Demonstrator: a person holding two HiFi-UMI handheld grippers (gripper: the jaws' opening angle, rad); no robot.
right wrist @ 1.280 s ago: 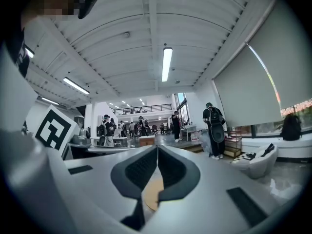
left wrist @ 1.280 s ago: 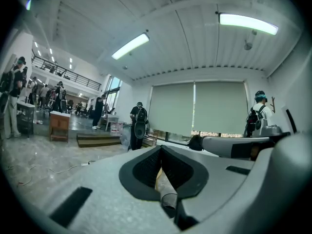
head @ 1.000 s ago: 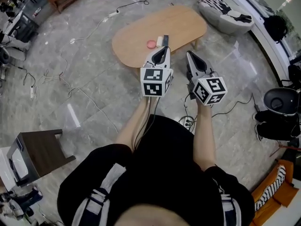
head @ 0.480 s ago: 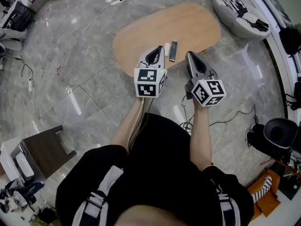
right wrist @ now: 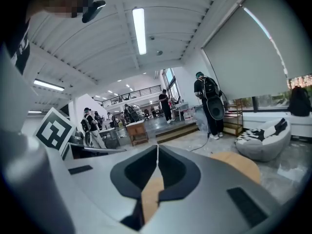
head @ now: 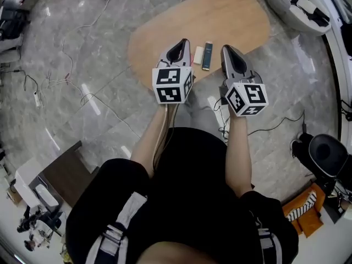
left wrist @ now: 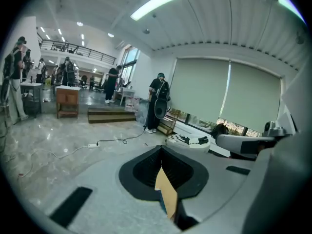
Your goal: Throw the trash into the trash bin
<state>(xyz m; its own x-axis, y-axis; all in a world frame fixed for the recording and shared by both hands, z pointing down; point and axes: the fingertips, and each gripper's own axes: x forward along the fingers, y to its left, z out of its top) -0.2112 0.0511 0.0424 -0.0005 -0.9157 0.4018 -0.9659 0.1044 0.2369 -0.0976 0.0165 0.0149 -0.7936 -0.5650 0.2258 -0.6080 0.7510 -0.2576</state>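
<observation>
Nearest, the left gripper (head: 182,42) and the right gripper (head: 227,49) are held side by side over the near edge of the table (head: 236,15). Each has its jaws pressed together with nothing between them. Between the two tips, on the table's near edge, lie a small white piece (head: 198,55) and a dark bar (head: 207,55). The white piece looks like the trash, though that is a guess. The step in hand is the reach. Open one gripper's jaws before lowering, come down with a jaw on each side of the piece, and keep clear of the bar just beside it. Well off the table's right end, a dark round container (head: 328,153) on the floor may be the bin.
</observation>
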